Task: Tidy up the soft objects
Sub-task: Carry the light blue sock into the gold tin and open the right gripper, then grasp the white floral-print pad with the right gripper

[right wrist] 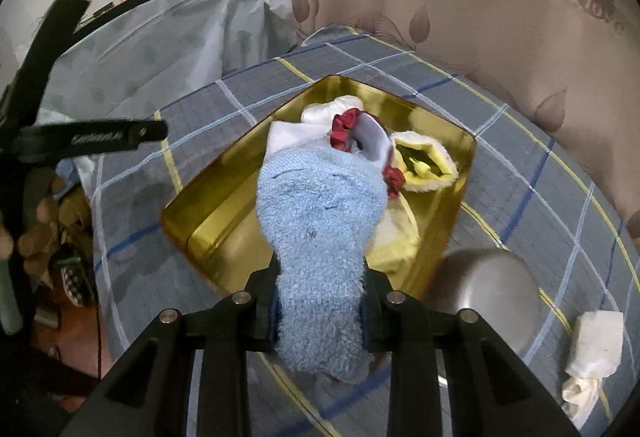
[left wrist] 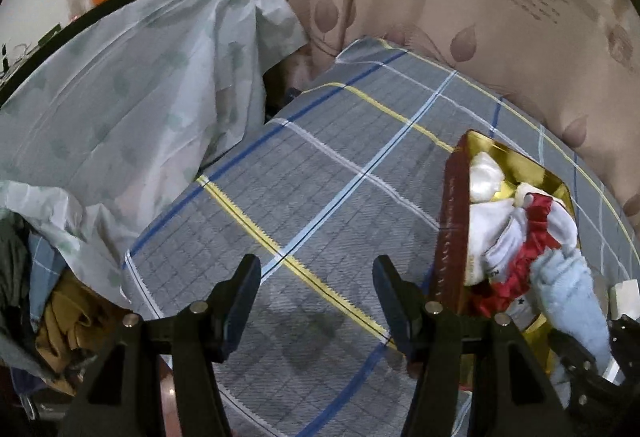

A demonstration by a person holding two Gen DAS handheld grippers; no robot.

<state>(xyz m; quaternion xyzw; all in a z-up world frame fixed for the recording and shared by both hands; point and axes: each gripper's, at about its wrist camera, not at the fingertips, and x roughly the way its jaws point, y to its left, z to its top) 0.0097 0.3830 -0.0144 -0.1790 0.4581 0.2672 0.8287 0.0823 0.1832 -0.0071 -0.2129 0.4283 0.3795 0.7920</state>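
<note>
The right gripper has its jaws clamped on a fluffy light-blue sock, held over the near edge of a gold tin on the checked bedcover. The tin holds white socks and a red scrunchie. The left gripper hovers over the bedcover, jaws apart.

Bare bedsheet left of tin
</note>
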